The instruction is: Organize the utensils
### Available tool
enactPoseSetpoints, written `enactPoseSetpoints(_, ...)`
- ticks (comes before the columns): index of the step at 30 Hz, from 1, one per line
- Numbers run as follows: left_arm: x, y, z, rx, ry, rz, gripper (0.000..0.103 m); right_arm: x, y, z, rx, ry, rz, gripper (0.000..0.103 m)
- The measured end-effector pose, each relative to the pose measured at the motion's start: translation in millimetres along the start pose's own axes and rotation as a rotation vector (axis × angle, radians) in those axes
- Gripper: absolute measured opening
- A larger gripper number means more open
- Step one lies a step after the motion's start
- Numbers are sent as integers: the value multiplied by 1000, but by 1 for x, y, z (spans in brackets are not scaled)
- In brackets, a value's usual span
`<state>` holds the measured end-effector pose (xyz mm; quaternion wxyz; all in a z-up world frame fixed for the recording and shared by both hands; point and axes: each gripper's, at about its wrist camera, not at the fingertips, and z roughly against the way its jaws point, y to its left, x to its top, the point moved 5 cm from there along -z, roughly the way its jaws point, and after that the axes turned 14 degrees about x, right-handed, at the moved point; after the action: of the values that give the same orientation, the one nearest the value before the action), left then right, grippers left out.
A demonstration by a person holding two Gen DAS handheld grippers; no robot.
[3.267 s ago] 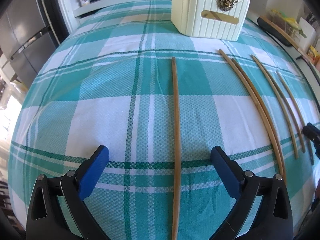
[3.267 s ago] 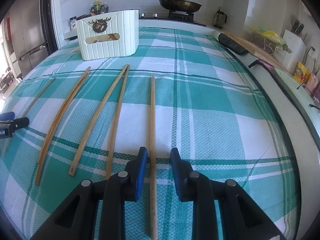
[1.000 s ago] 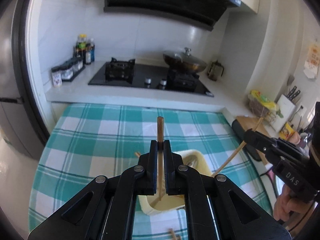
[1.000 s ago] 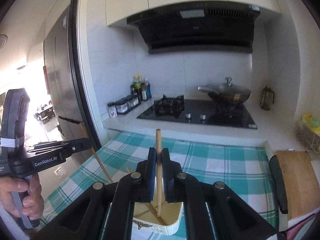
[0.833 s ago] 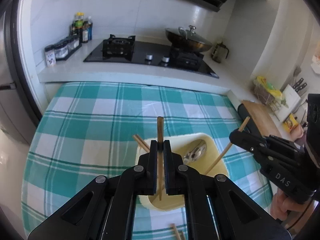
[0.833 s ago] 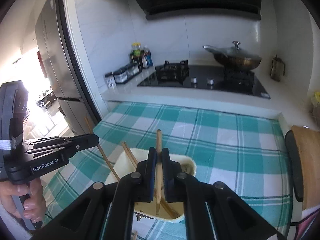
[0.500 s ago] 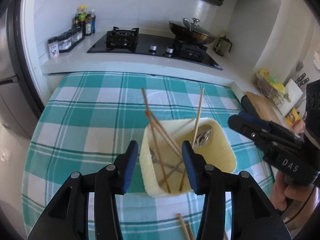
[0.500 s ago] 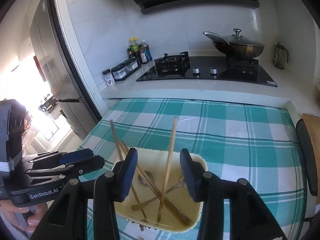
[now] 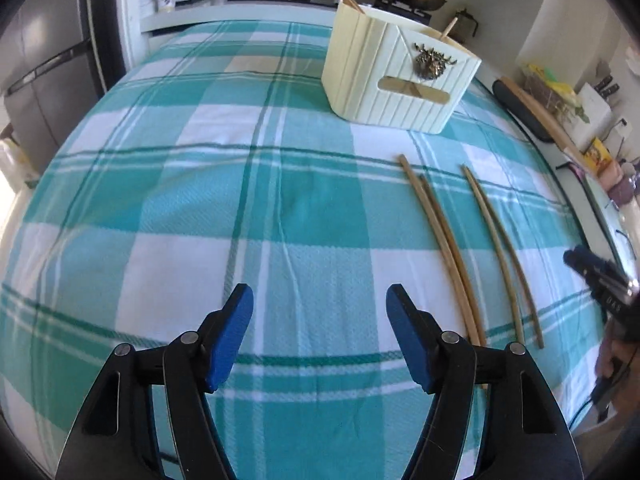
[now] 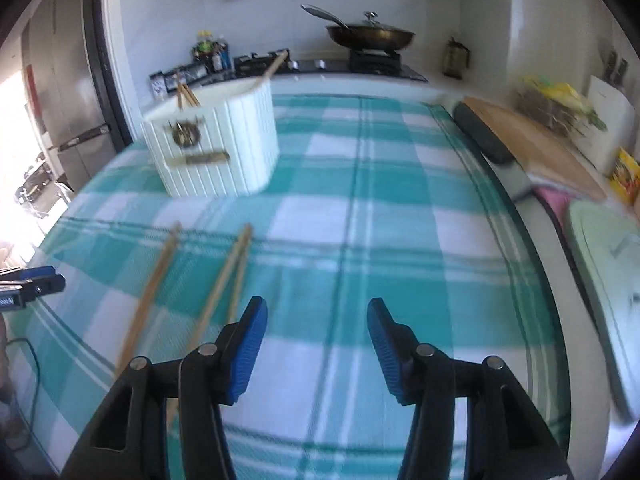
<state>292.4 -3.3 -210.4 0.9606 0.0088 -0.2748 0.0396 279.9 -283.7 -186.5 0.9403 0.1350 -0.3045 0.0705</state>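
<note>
A cream ribbed holder point(image 9: 400, 76) point(image 10: 216, 148) stands far back on the checked tablecloth point(image 9: 200, 208), with chopstick ends sticking out of its top. Two pairs of wooden chopsticks point(image 9: 440, 248) point(image 9: 500, 248) lie on the cloth in front of it; they look blurred in the right wrist view point(image 10: 228, 272). My left gripper point(image 9: 319, 294) hangs low over bare cloth, left of the sticks. Its jaws are opening with nothing between them. My right gripper point(image 10: 317, 306) is just right of the sticks, also opening and empty.
A stove with a pan point(image 10: 370, 36) and spice jars point(image 10: 180, 76) line the counter behind. A cutting board point(image 10: 532, 144) and a dark pad point(image 10: 480, 132) lie past the table's right edge. A fridge point(image 9: 44, 72) stands at the left.
Both grippers let their chopsticks go into the holder, opened, and dropped back from above it to low over the near cloth.
</note>
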Motion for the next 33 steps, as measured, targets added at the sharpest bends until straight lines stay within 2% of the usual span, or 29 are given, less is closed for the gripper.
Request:
enactPoseSetpoints(3, -6, -10, 6, 17, -38, -2, 71, -39, -13, -1, -48, 27, -35, 53)
enactPoseSetpoints(6, -5, -15, 7, 35, -49, -9, 71, -52, -20, -4, -62, 33, -68, 53)
enactPoseSetpoints(13, -12, -15, 1, 103, -37, -5, 72, -55, -13, -12, -72, 37, -56, 55)
enactPoseSetpoints(18, -17, -19, 2, 111, -43, 14, 72, -55, -15, -12, -68, 33, -75, 56)
enactPoseSetpoints(30, -21, -44, -3, 142, -53, -64, 78, -55, -15, -14, -80, 36, -75, 56)
enactPoseSetpoints(33, -24, -41, -5, 138, -47, -59, 78, -51, -16, -18, -72, 40, -62, 62)
